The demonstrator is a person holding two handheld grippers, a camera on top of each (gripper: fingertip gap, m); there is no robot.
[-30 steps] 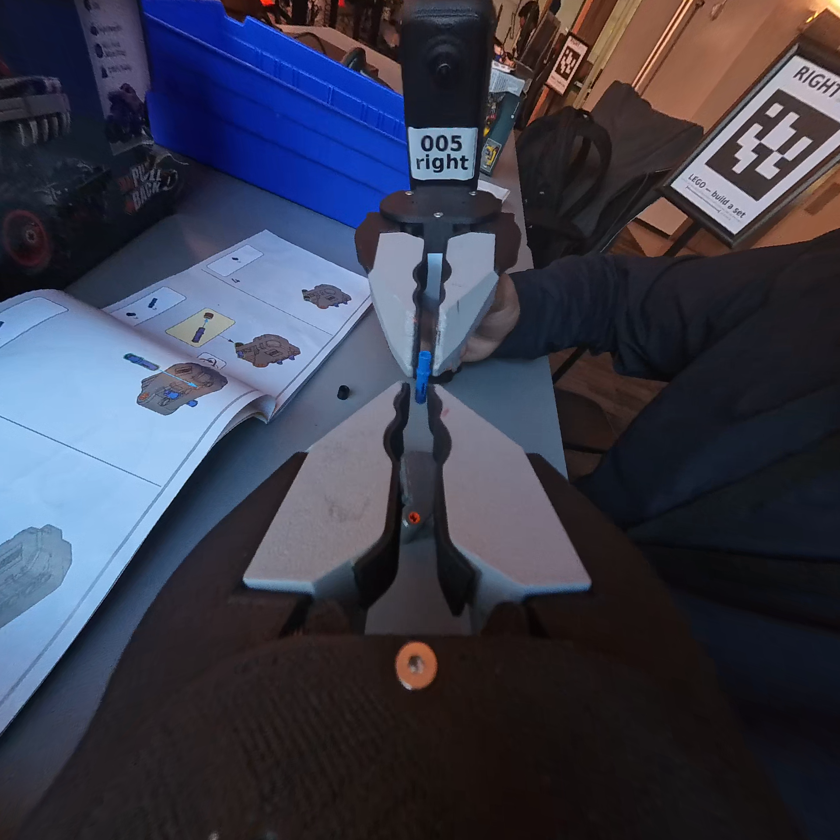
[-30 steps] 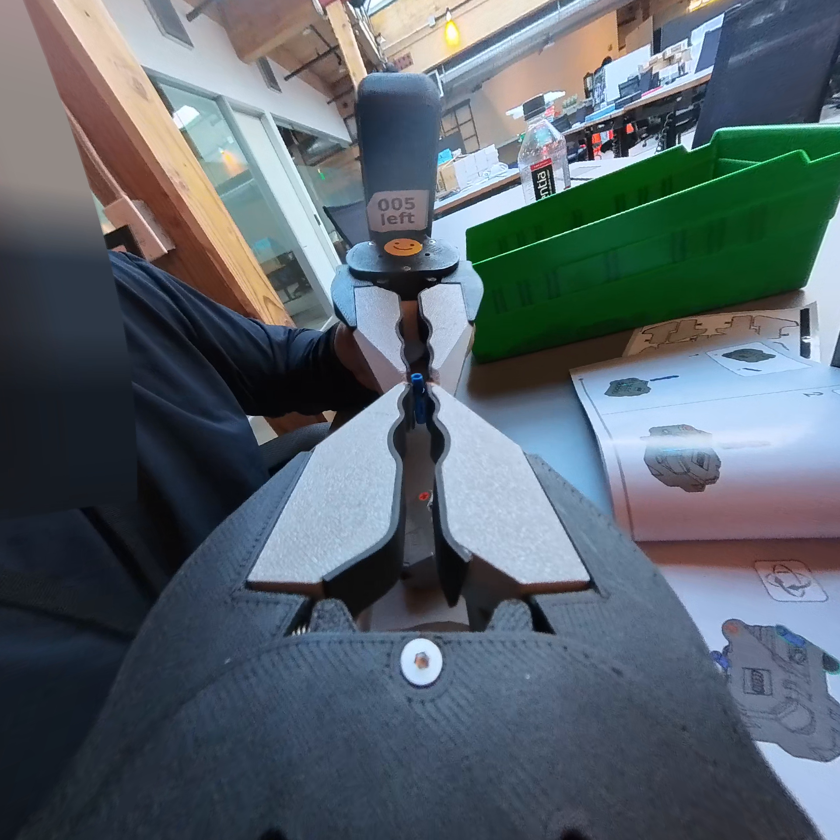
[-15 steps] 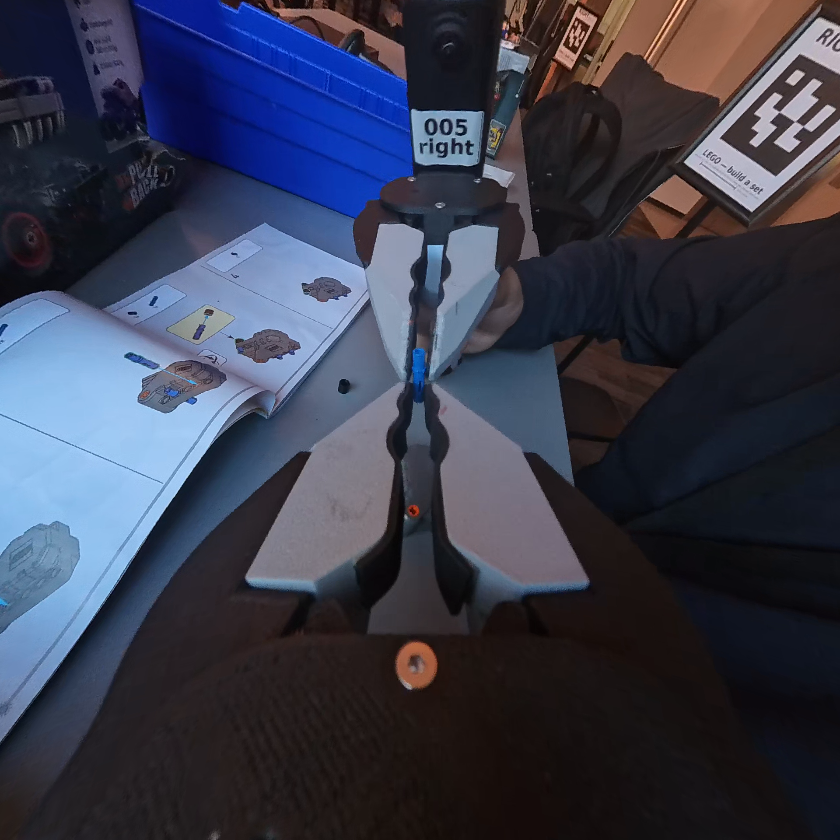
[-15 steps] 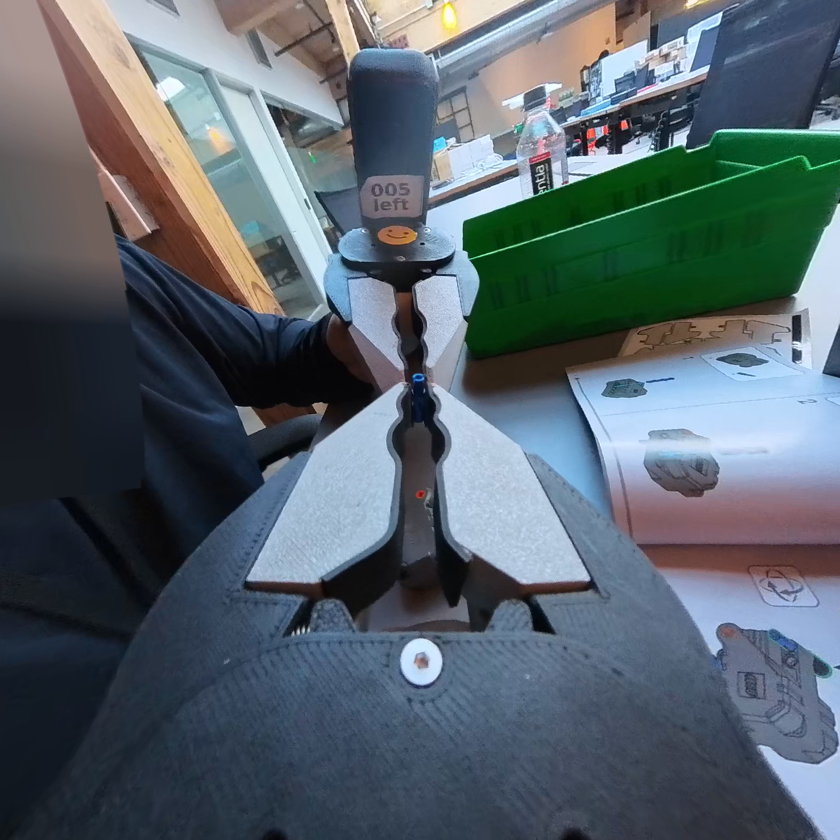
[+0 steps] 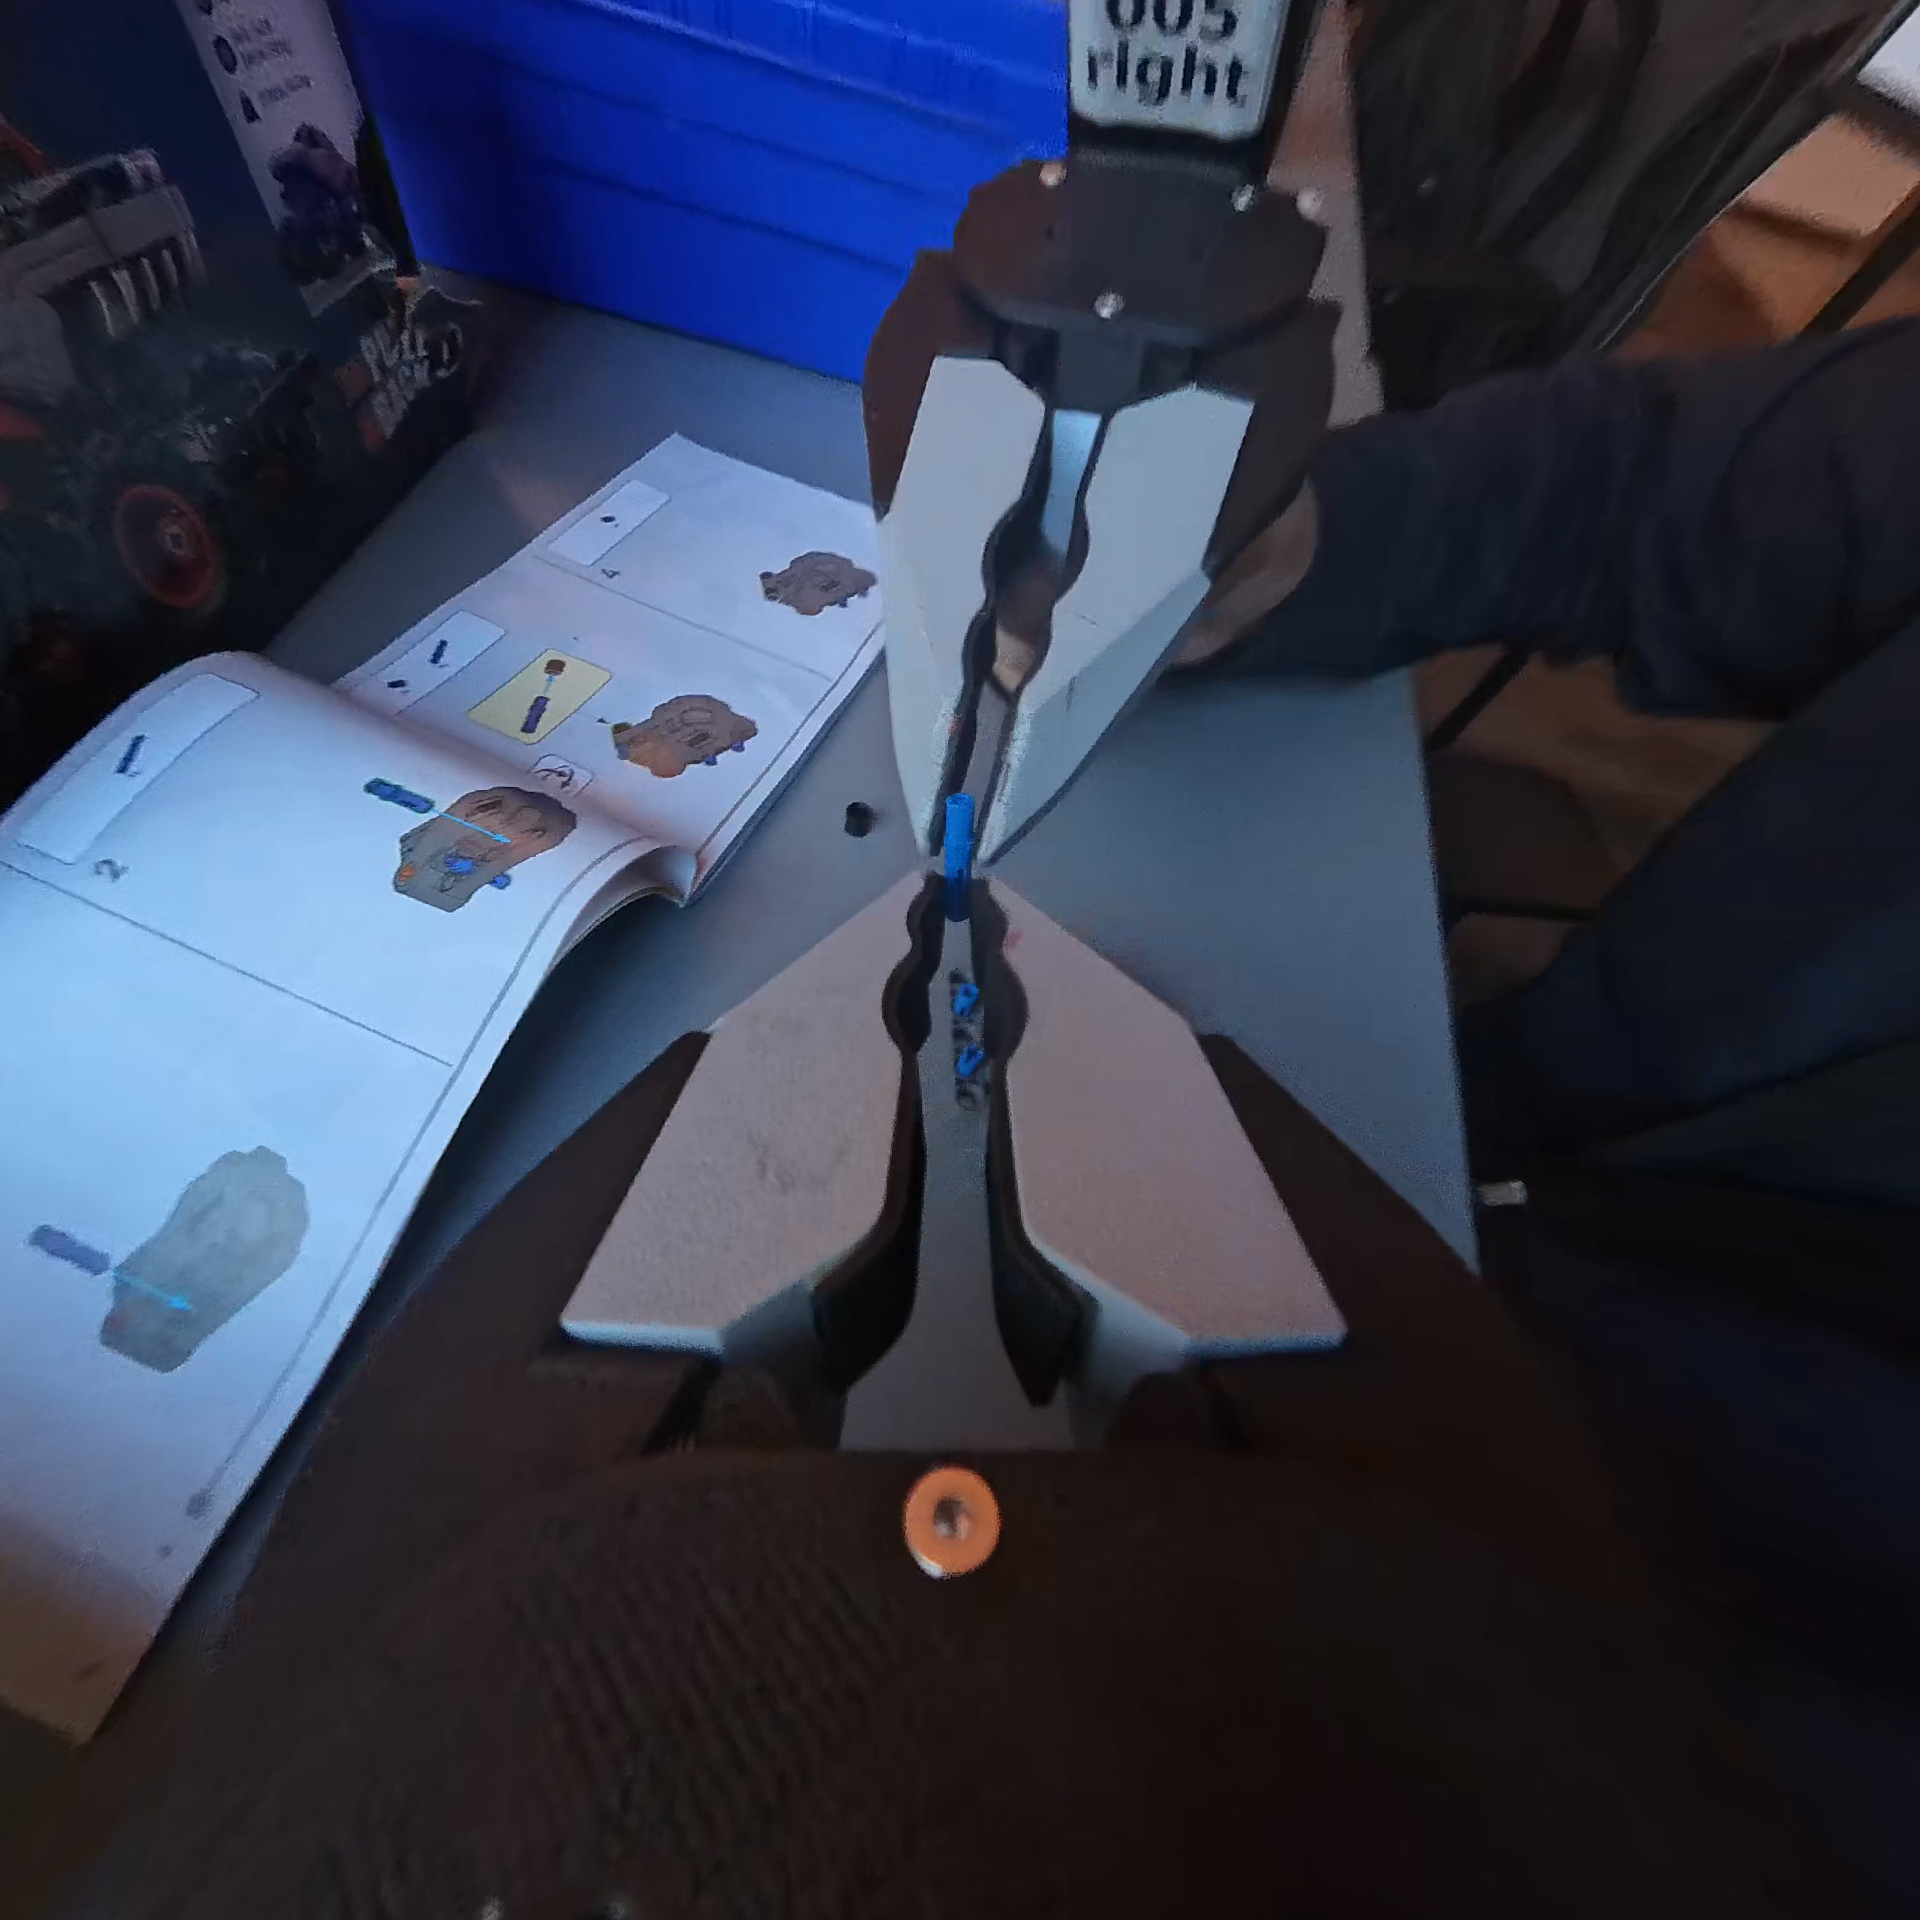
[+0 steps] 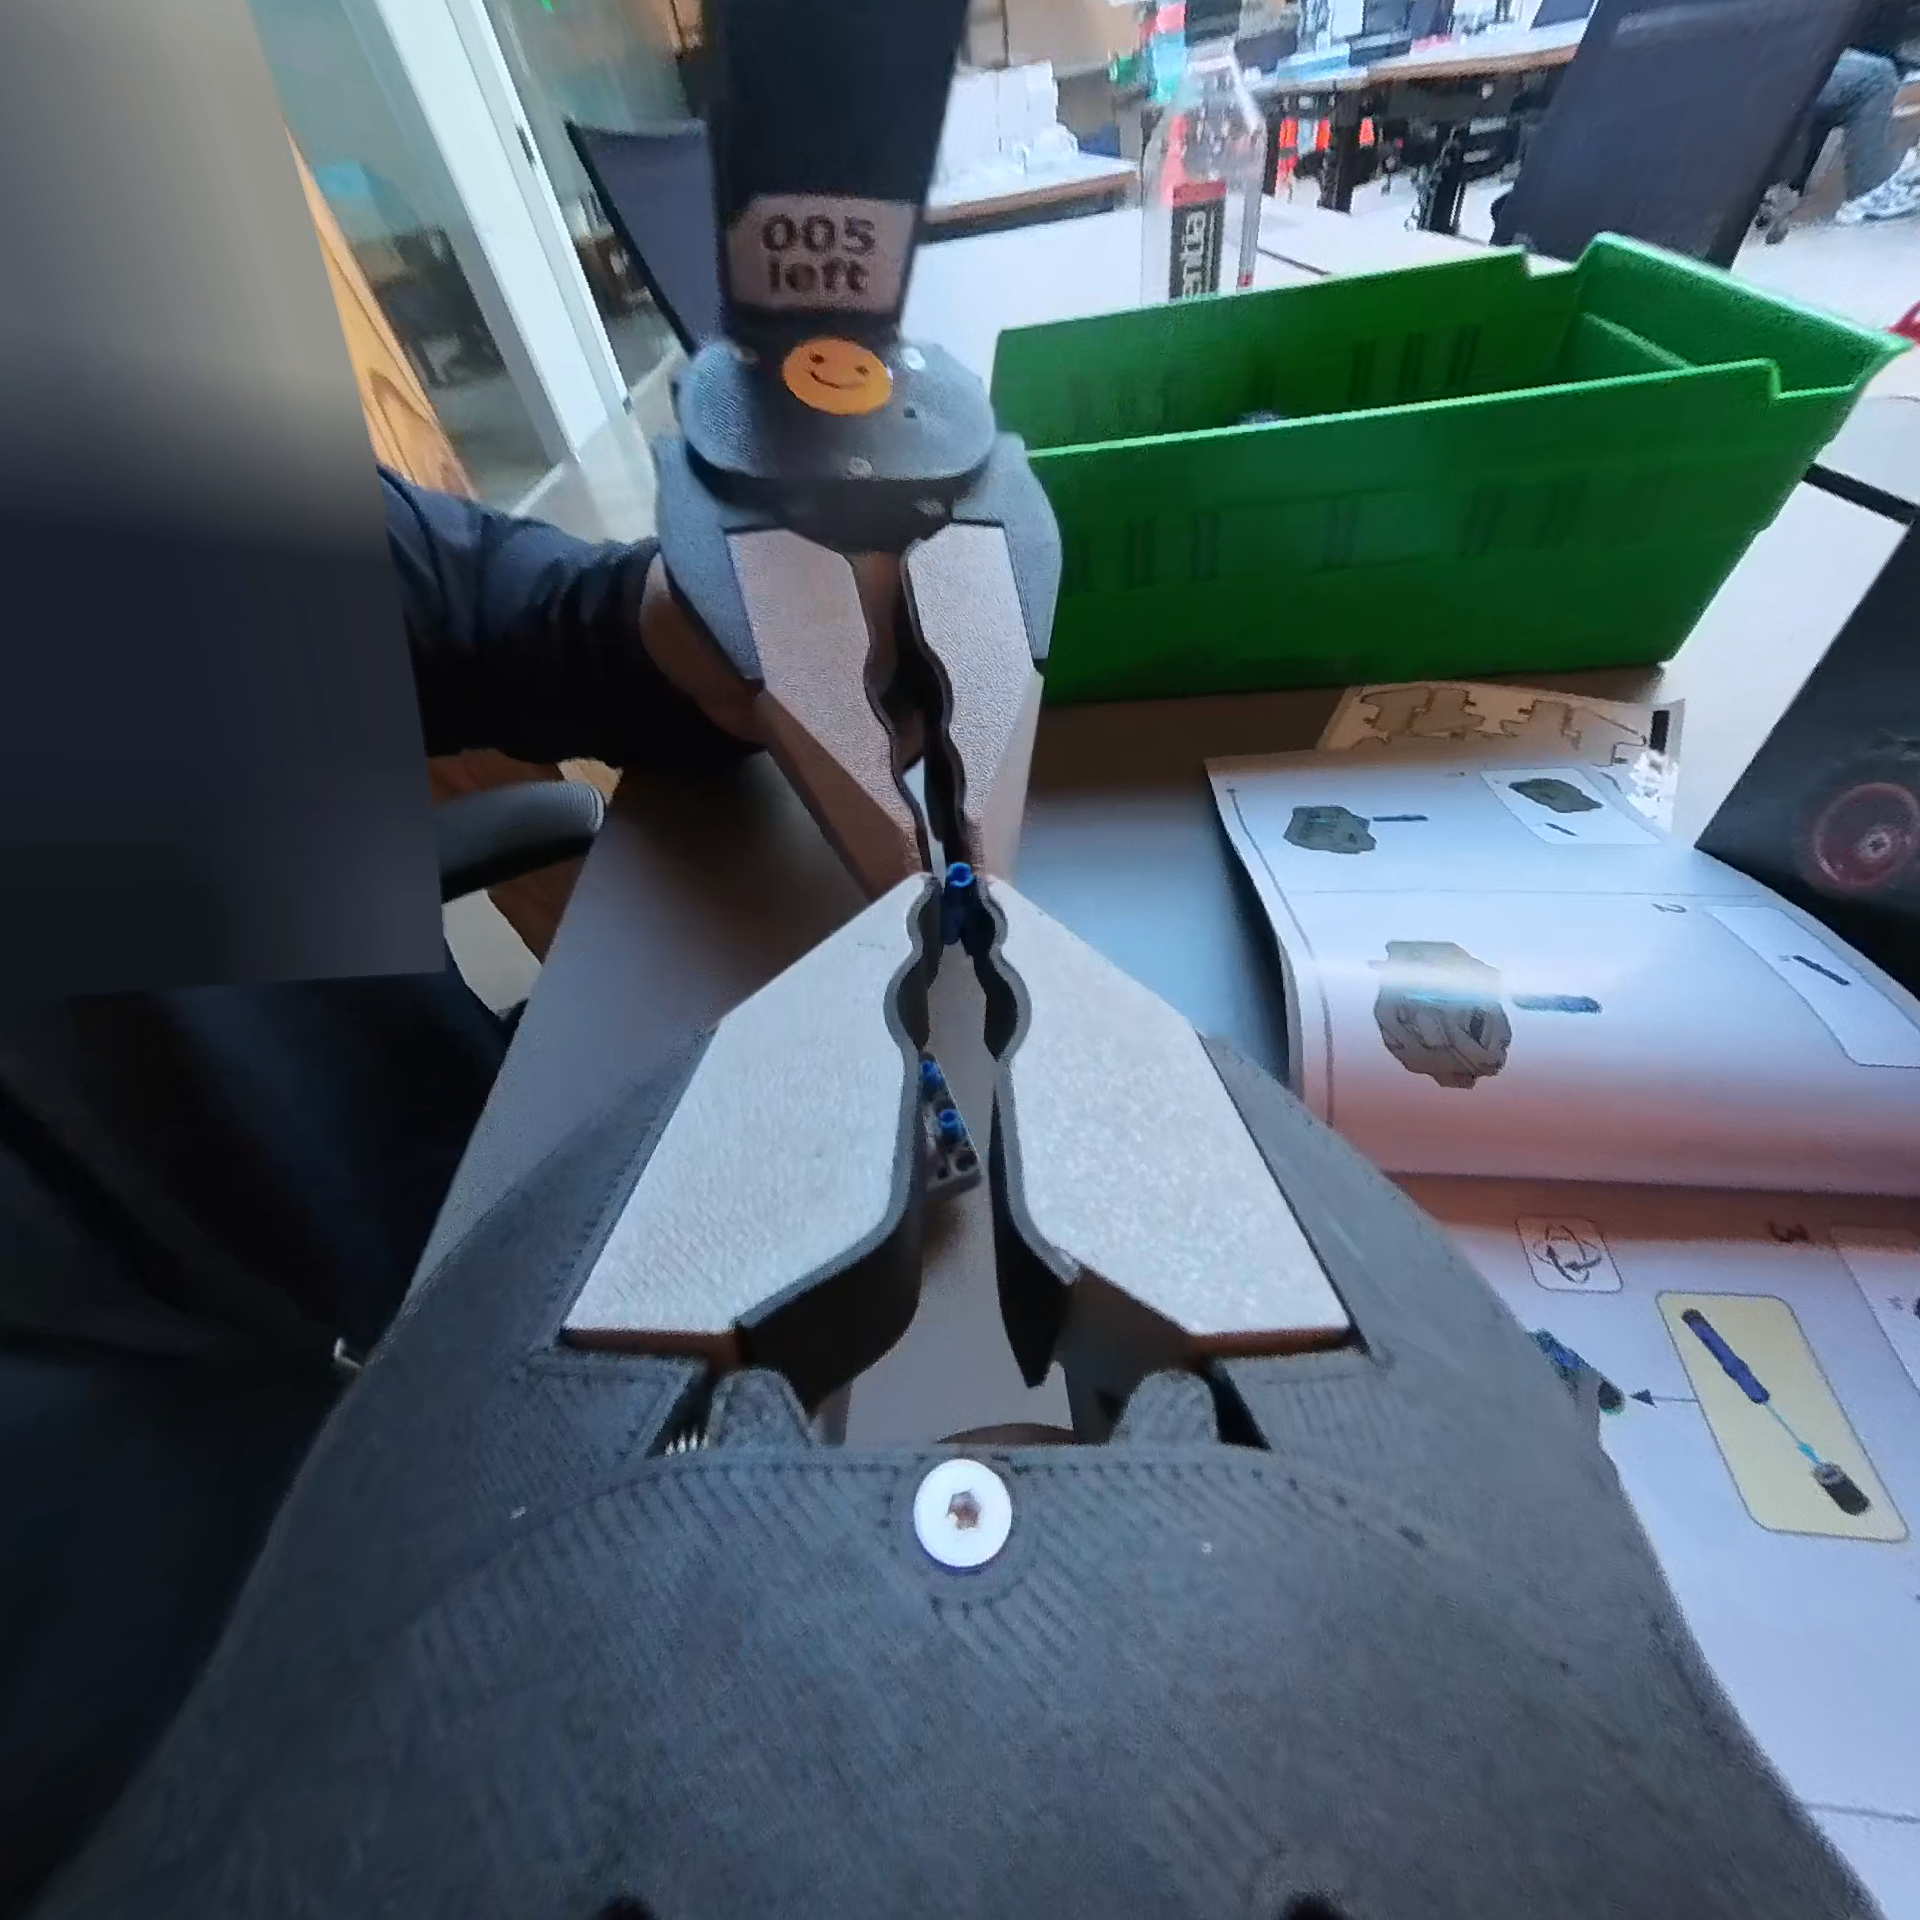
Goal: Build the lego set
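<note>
Left wrist view: left tongs (image 5: 954, 899) are pinching a blue pin (image 5: 956, 854) tip to tip with the right tongs (image 5: 966, 821), pressed on its far end, above the counter (image 5: 1195, 935); a stray black piece (image 5: 858, 818) is lying beside the open manual (image 5: 343, 883). Right wrist view: right tongs (image 6: 954, 914) are gripping that pin (image 6: 956, 902), and only here is the green bin (image 6: 1403, 520) showing, plus a grey beam (image 6: 948, 1138) with blue pins down between the fingers. Judging the risk: the pin could be popping out and dropping if either squeeze is easing or twisting.

Left gripper (image 5: 956, 894) at frame centre, fingers nearly closed, tips meeting the right gripper (image 5: 961, 831), which points down from the upper centre, also pinched.
</note>
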